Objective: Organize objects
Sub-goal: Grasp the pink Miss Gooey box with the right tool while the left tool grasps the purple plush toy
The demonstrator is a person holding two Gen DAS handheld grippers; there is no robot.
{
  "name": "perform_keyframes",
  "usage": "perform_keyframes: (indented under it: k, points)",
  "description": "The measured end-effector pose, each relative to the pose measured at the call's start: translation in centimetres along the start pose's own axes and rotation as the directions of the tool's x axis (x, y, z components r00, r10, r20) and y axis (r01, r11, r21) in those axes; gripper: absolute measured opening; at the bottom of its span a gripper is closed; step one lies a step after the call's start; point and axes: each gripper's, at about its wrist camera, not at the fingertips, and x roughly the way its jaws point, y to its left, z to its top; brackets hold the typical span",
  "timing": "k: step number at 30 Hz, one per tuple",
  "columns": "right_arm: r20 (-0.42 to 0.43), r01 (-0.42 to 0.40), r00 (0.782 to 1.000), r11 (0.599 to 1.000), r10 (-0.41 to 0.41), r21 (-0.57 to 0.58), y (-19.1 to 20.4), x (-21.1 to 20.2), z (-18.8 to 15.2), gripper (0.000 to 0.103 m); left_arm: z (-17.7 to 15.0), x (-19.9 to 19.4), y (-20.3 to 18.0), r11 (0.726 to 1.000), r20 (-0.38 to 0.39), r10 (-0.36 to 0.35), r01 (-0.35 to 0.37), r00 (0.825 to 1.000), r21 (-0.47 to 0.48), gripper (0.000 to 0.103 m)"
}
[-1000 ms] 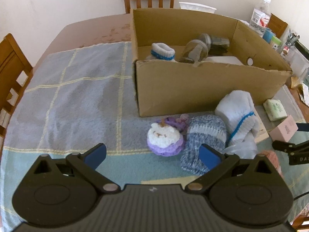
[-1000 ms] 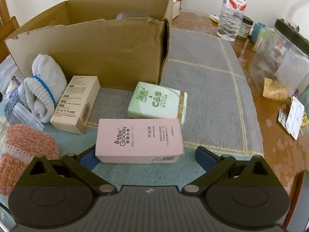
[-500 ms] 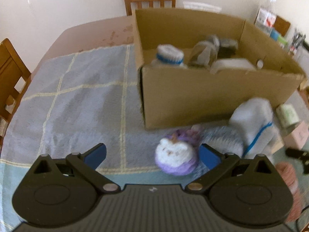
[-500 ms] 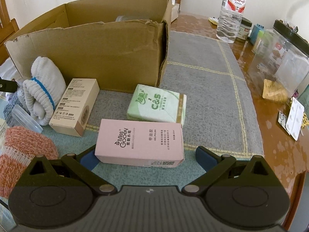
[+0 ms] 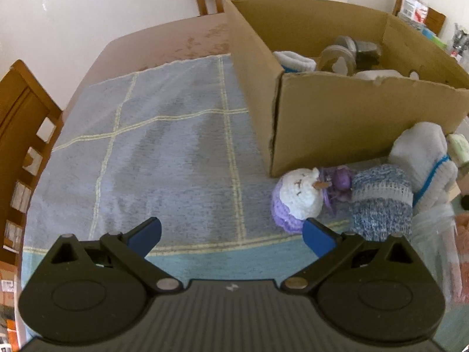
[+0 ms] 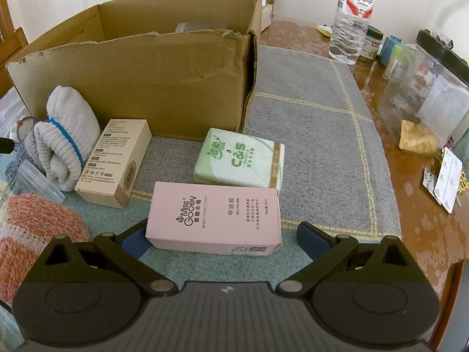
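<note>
My right gripper (image 6: 221, 239) is spread around the pink box (image 6: 214, 217); it looks light, stiff, so I grip its short ends. My left gripper (image 5: 231, 234) is spread, empty.

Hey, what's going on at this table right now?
Someone is tidying loose items into a cardboard box with two handheld grippers. The right gripper sits open around a pink box, not yet closed on it. The left gripper is open and empty, just left of a crocheted snowman.
</note>
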Motion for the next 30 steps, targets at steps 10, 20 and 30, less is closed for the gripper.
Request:
perform_keyframes:
  k: [10,20,30]
  points:
    - [0.015,0.008,1.0,1.0,-0.008,0.009,0.2,0.0,-0.2,0.103,0.4,1.1,-1.9,0.989,0.039,-0.144,0.143,0.989,0.031,0.073]
    - [0.021,0.016,1.0,1.0,-0.017,0.022,0.1,0.1,-0.3,0.103,1.2,2.0,-2.4,0.981,0.077,-0.191,0.188,0.979,0.043,0.039]
    - [0.027,0.019,0.999,0.999,-0.02,0.028,0.5,0.4,0.0,0.103,0.0,1.0,-1.3,0.98,0.066,-0.198,0.198,0.978,0.001,0.038]
